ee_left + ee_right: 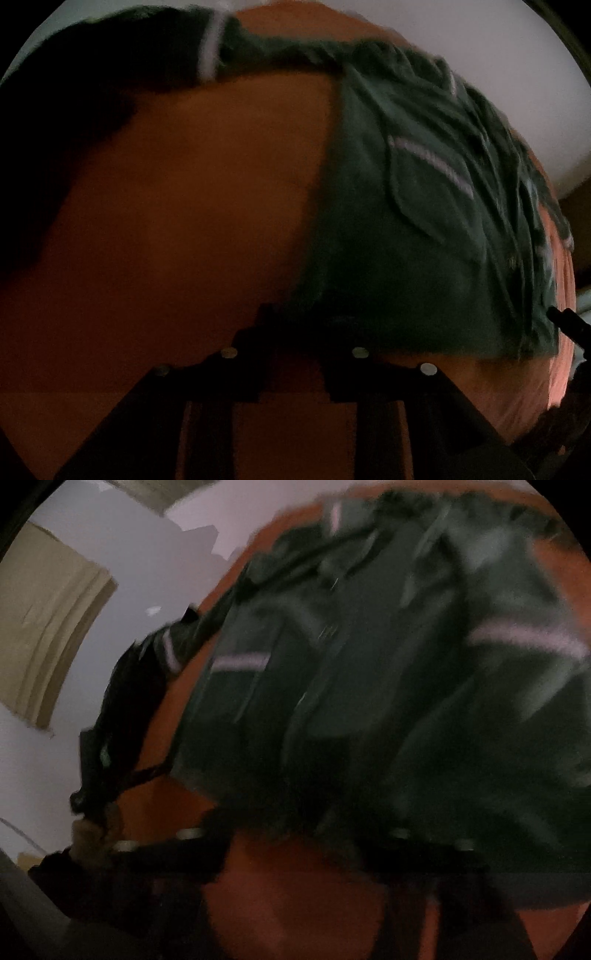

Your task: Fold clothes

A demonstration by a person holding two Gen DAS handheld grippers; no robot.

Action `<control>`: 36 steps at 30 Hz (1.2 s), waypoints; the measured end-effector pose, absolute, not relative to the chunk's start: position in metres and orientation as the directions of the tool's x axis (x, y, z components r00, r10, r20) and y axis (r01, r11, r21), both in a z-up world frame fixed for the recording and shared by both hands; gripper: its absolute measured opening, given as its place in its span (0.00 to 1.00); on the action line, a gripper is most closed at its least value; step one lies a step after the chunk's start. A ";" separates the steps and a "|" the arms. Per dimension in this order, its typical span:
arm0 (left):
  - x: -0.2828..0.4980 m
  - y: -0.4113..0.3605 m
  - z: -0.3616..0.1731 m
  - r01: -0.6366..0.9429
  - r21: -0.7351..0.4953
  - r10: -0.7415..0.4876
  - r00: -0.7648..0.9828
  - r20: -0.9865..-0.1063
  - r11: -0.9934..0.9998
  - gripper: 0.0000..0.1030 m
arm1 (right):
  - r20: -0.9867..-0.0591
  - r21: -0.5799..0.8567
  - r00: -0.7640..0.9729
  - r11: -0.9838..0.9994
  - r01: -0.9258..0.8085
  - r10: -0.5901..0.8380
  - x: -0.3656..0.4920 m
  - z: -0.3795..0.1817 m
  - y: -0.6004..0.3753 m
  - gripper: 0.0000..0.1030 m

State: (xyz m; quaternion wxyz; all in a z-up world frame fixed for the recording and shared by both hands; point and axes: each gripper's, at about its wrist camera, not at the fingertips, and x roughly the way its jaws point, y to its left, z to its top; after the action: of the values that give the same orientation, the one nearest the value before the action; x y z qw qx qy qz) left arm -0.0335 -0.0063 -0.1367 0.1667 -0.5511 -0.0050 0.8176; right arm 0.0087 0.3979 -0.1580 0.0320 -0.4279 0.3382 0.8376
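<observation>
Green garment (pixel 424 229) | on orange surface (pixel 184 203) | right-ahead of left gripper (pixel 295 332)

- Left wrist view looks steeply down along its own fingers (pixel 295 314), close over the orange surface (pixel 177 206), the green garment (pixel 406 221) to its right
- Right wrist view, blurred, tilts down close over the same garment (pixel 388 701)
- Both share garment, orange surface (pixel 295 893) and pale wall (pixel 480 55)
</observation>
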 end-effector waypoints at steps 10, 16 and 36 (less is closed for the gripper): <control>-0.002 0.077 -0.069 -0.498 -0.238 0.453 -0.372 -0.810 -0.834 0.40 | -0.839 0.287 -0.543 -0.876 -0.388 -0.034 -0.084 -0.129 0.470 0.41; 0.040 0.161 -0.118 -0.630 -0.288 0.488 -0.167 -0.857 -0.721 0.40 | -0.952 0.153 -0.305 -0.817 -0.556 0.030 -0.157 -0.166 0.520 0.35; 0.019 0.117 -0.131 -0.481 -0.336 0.456 -0.157 -0.876 -0.810 0.40 | -0.925 0.168 -0.378 -0.925 -0.342 -0.029 -0.214 -0.179 0.473 0.08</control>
State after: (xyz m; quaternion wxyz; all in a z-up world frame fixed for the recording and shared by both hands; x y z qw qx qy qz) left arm 0.0186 0.1167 -0.1305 0.3082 -0.5712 0.0109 0.7606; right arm -0.2138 0.4730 -0.1791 0.0963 -0.5491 0.1685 0.8129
